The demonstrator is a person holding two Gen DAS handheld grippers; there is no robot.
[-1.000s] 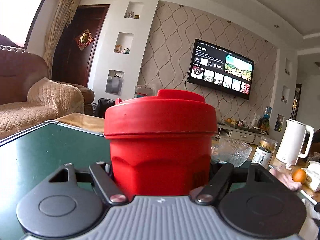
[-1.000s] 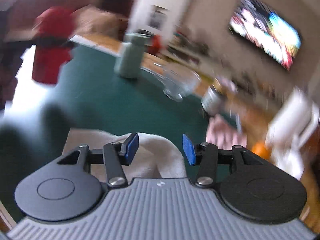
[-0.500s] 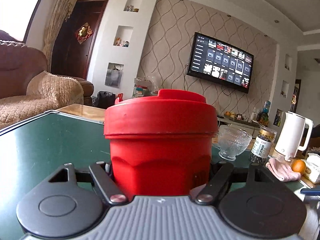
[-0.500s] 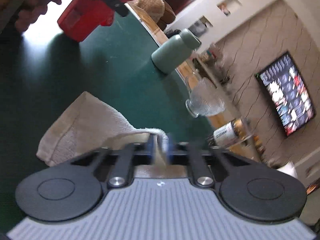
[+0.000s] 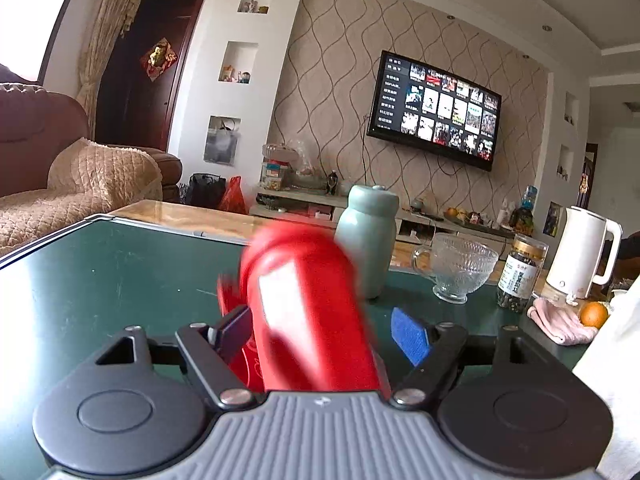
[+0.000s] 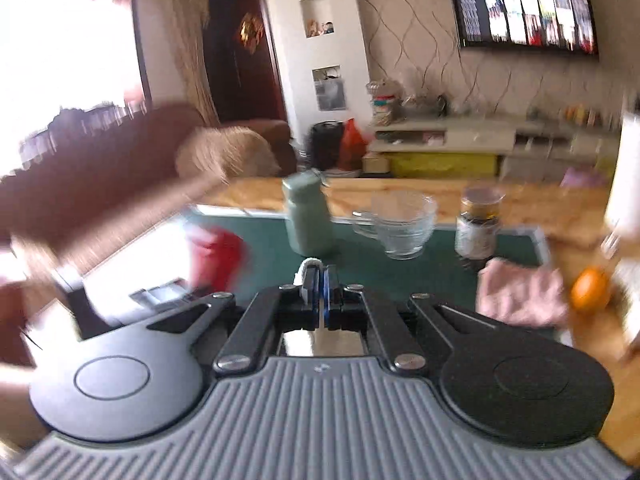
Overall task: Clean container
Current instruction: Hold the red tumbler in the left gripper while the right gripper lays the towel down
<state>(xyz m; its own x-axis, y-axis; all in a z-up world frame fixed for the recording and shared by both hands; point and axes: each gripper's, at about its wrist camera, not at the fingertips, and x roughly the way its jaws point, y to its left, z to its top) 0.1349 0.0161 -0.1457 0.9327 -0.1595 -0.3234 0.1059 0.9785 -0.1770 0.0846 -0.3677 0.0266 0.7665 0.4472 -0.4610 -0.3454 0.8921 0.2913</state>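
So in the left wrist view the red container (image 5: pixel 308 312) is a blurry, tilted thing on the table (image 5: pixel 100 272) right in front of the green bottle (image 5: pixel 368 240). It sits between the left gripper (image 5: pixel 320 328) pads as they spread, and the blue pad (image 5: pixel 408 336) is clear of it. Only the right wrist view shows the right gripper (image 6: pixel 320 284) pinched tight on a bit of white cloth (image 6: pixel 306 270), with the container left of the bottle.
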